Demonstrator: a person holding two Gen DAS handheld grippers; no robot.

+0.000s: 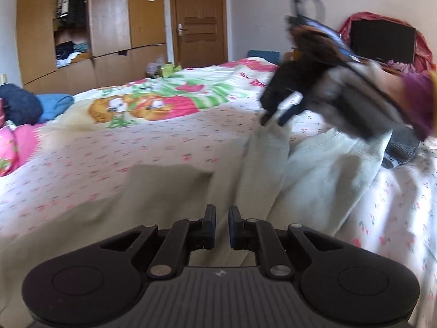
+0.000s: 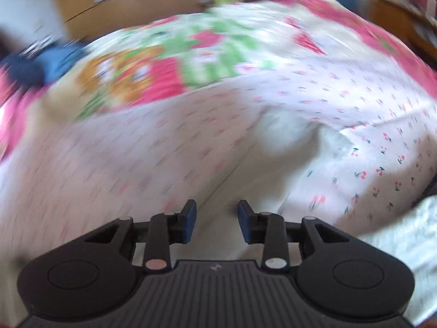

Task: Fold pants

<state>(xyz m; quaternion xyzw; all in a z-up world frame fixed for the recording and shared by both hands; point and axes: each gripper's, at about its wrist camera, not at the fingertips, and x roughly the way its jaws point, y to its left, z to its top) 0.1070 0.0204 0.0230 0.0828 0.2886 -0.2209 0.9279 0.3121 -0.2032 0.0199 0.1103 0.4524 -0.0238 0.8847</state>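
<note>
Pale cream pants (image 1: 314,169) lie spread over the bed, reaching from below my left gripper (image 1: 221,218) up toward the right one. The left jaws stand almost together, and I see no cloth pinched between the pads. My right gripper (image 1: 273,117) is blurred and points down at the pants' upper edge, held by a hand in a purple sleeve (image 1: 418,95). In the right wrist view the right gripper (image 2: 217,213) has its jaws apart with nothing between them, above the cream cloth (image 2: 286,136).
The bed sheet (image 1: 109,150) has a small cherry print, and a cartoon quilt (image 1: 164,98) lies beyond. Dark blue clothes (image 1: 21,106) are heaped at the left and a dark garment (image 1: 401,147) at the right. A wardrobe (image 1: 109,27) and a door (image 1: 199,19) stand behind.
</note>
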